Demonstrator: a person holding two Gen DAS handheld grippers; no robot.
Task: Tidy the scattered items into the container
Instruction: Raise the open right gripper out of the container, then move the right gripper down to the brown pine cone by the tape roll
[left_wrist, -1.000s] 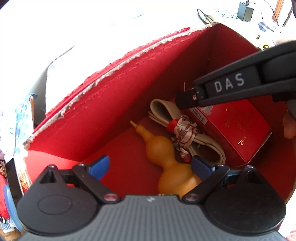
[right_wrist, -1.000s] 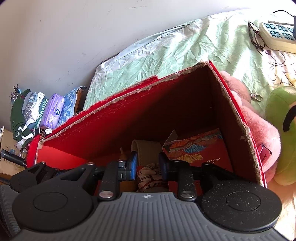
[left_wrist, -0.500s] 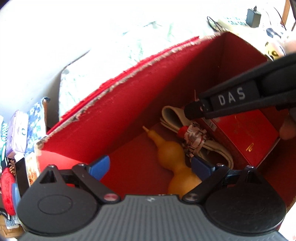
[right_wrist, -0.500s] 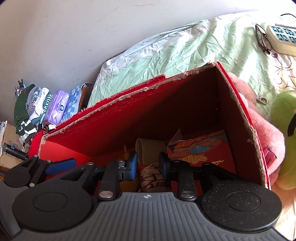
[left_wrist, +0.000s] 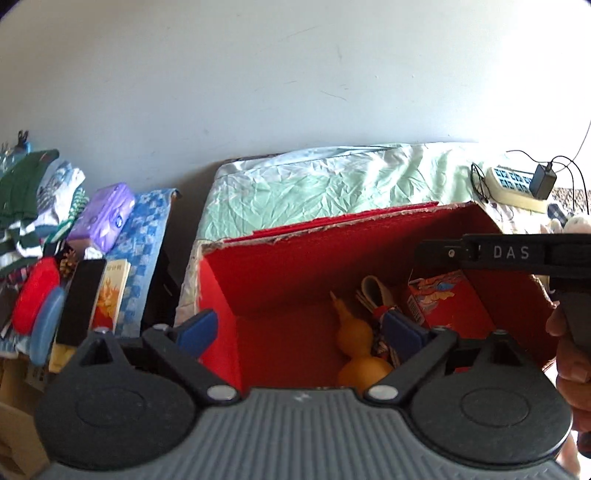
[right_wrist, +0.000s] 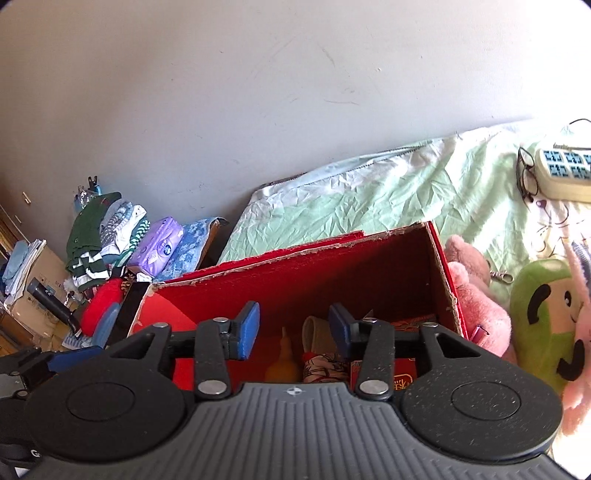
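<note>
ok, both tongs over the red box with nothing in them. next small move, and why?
Probably swing the right tongs toward the pink plush toy lying outside the red box, against its right wall. Their jaws are opening with nothing between them, the left tongs are open and empty too, and the gourd already sits inside.

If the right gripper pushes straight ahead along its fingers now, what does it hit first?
Probably the far inner wall of the red box. The right gripper, jaws opening with nothing between them, points over the items on the box floor, though depth through this lens is uncertain.
</note>
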